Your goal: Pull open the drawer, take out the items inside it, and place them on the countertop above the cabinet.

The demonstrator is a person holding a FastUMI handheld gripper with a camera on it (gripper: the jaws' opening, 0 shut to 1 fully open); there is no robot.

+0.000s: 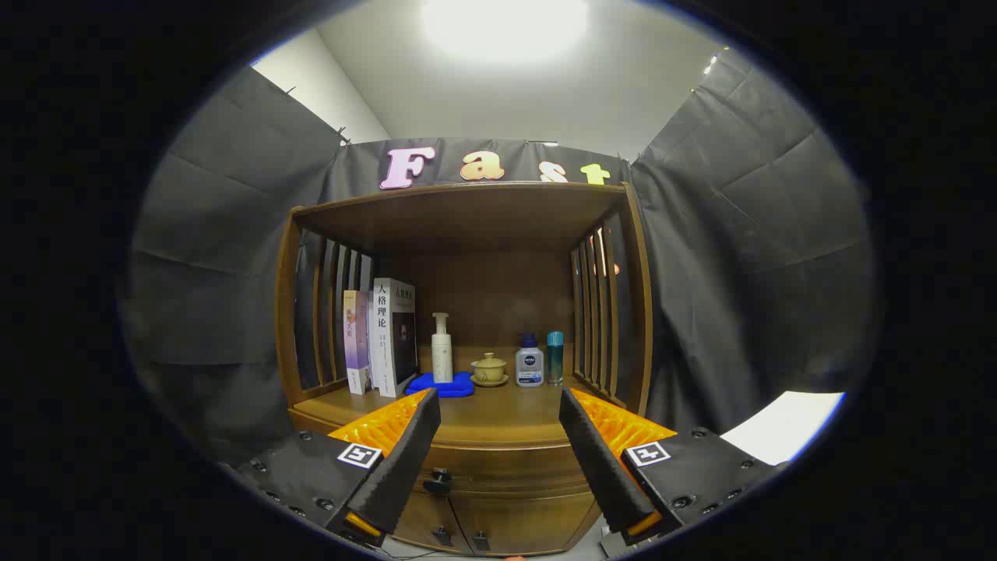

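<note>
A wooden cabinet stands ahead of me with its countertop [498, 417] under a slatted shelf frame. Below the countertop edge runs the drawer front [506, 467], closed, with a dark knob [438, 481] beside my left finger. My gripper [498, 409] is open, its two fingers spread wide, nothing between them but the countertop and drawer front some way beyond. The drawer's contents are hidden.
On the countertop stand books [382, 335] at the left, a white pump bottle [442, 348] on a blue cloth [442, 384], a lidded tea cup [489, 368], a small bottle [529, 362] and a teal bottle [554, 357]. Two cabinet doors [483, 522] with small handles sit below the drawer.
</note>
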